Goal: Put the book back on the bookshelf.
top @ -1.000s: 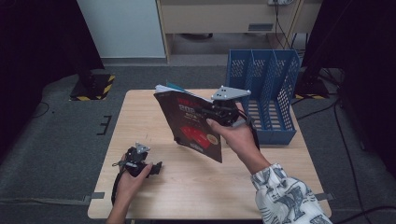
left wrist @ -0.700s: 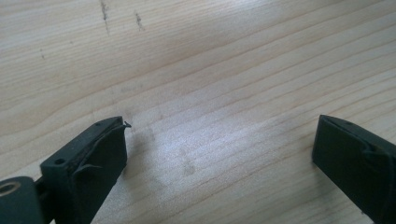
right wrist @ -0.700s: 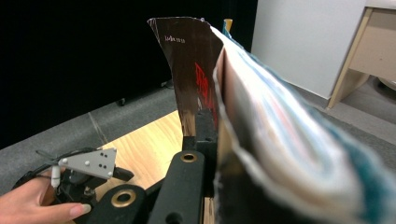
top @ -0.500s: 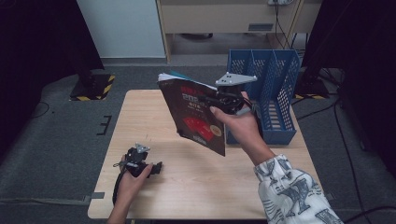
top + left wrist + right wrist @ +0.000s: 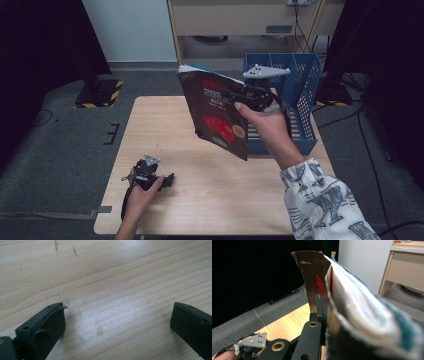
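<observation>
Your right hand-held gripper (image 5: 239, 96), clamped on the dark book (image 5: 215, 114), has lifted it higher and nearer the blue file rack (image 5: 300, 85), so slotting looks next. Your left hand-held gripper (image 5: 167, 181) rests wide open and empty on the surface (image 5: 165, 125).

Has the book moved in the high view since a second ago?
Yes. The book, clamped in the right gripper, has risen: its top edge now stands level with the rim of the blue rack, where earlier it sat lower against the table.
</observation>
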`<state>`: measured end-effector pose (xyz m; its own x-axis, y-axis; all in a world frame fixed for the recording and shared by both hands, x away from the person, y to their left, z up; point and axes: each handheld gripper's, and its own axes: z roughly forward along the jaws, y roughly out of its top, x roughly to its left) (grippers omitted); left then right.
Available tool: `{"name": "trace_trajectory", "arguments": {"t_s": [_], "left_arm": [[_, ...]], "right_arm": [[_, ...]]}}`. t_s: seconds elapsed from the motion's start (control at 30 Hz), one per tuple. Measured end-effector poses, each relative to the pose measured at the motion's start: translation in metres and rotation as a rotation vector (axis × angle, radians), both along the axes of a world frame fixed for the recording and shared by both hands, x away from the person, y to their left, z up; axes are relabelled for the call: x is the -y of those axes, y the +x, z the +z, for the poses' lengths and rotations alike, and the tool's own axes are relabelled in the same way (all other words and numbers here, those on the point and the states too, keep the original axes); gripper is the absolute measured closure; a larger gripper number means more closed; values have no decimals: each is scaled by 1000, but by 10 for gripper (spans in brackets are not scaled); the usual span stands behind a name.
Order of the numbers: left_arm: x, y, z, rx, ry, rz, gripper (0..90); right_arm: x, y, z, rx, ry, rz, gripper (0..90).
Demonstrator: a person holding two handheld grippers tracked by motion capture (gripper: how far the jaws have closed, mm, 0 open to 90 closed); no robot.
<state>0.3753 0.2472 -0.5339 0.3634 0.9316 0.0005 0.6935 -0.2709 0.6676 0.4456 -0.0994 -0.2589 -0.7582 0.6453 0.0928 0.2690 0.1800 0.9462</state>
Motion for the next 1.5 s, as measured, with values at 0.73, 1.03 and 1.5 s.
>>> {"name": "trace_trajectory", "arguments": {"t_s": [0.73, 1.03, 1.5], "left_arm": [[0, -1, -2, 18, -6, 3, 0], [1, -2, -3, 30, -10, 4, 0], [1, -2, -3, 32, -11, 5, 0]], "right_arm": [[50, 8, 10, 9, 15, -92, 871], [69, 12, 11, 7, 17, -132, 871], [93, 15, 9, 7, 24, -185, 871]]}}
